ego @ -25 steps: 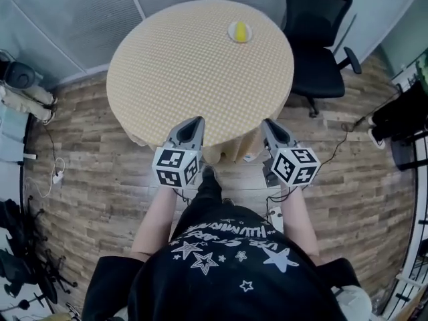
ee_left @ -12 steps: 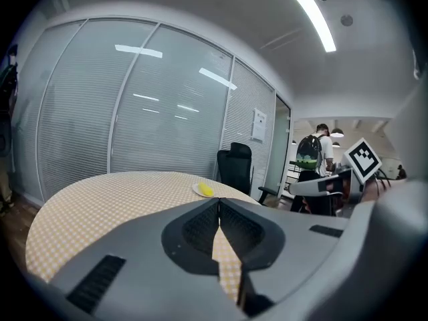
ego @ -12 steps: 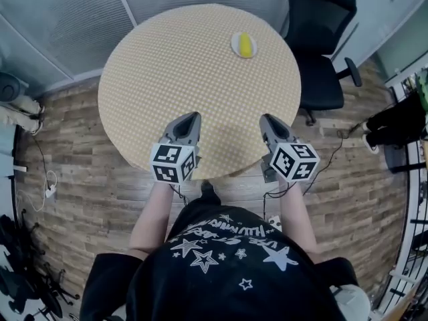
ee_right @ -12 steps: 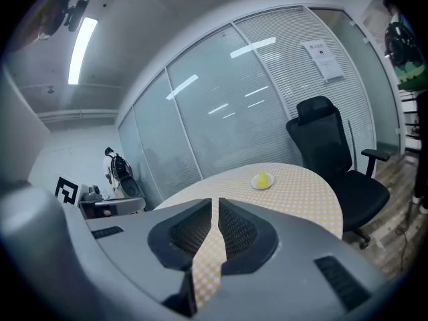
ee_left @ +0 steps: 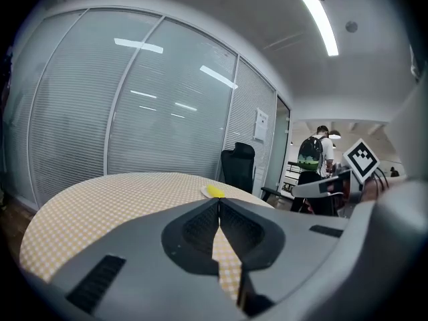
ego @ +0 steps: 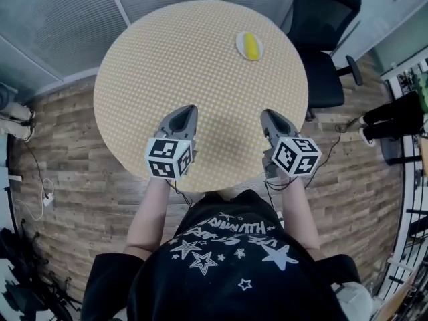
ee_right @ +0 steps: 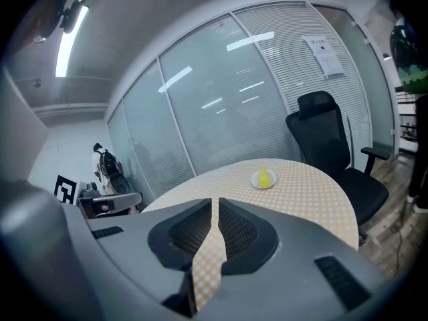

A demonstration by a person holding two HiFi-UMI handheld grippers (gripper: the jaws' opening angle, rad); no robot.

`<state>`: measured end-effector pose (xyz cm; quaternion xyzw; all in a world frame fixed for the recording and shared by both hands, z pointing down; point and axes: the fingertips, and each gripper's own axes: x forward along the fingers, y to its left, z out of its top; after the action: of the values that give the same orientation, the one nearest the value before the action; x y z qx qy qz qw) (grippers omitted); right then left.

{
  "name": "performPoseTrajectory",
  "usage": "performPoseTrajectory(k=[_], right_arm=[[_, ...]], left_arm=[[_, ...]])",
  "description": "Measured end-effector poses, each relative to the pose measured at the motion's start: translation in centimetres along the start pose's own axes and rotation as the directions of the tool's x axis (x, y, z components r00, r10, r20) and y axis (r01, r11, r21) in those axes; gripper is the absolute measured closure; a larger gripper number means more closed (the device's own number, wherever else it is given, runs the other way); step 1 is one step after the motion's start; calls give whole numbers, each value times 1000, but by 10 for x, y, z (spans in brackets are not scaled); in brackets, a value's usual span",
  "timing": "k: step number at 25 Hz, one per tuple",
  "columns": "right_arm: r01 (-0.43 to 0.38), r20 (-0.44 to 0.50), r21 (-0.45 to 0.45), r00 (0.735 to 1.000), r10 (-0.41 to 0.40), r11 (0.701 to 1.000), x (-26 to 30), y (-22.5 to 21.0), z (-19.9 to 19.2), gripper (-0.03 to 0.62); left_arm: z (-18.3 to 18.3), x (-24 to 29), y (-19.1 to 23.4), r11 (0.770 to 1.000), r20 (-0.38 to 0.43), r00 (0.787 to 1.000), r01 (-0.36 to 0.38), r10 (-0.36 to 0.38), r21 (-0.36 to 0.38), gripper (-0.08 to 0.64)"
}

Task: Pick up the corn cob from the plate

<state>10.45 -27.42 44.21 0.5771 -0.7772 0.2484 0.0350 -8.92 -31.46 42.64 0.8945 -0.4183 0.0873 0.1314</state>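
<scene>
A yellow corn cob (ego: 251, 45) lies on a small white plate (ego: 239, 45) at the far right of the round checked table (ego: 174, 59). It also shows in the left gripper view as the corn cob (ee_left: 215, 191) and in the right gripper view as the corn cob (ee_right: 264, 177) on the plate (ee_right: 255, 184). My left gripper (ego: 188, 110) hangs over the table's near edge, shut and empty. My right gripper (ego: 267, 114) is level with it at the near right, also shut with nothing in it. Both are far from the plate.
A black office chair (ego: 326, 25) stands right behind the table's far right side. Glass partition walls (ego: 80, 19) run behind the table. Cables lie on the wooden floor (ego: 60, 179) at the left. A person with a backpack (ee_left: 309, 156) stands in the distance.
Both grippers have moved forward from in front of the table's edge to over its near part. The table and plate sit closer in view.
</scene>
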Motion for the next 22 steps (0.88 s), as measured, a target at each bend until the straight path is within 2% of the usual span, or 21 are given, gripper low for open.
performPoseTrajectory(k=[6,12,15,22], right_arm=[[19,-24,-17,1000,-19,1000,14,-18,9,548],[6,-37,62,999,-4,998,52,-47,21,547],[3,-49,86,999,1,996,73,-56,28,546],[-17,-107,45,994,22,999,122,-94,64,546]], left_arm=[[2,8,20,1000,9,1000,-26,27,-17,552],[18,31,35,995,23,996,-88,89,-44,552],[28,42,40,995,25,995,-99,100,-35,552],[51,82,39,994,37,994,-105,106,-21,552]])
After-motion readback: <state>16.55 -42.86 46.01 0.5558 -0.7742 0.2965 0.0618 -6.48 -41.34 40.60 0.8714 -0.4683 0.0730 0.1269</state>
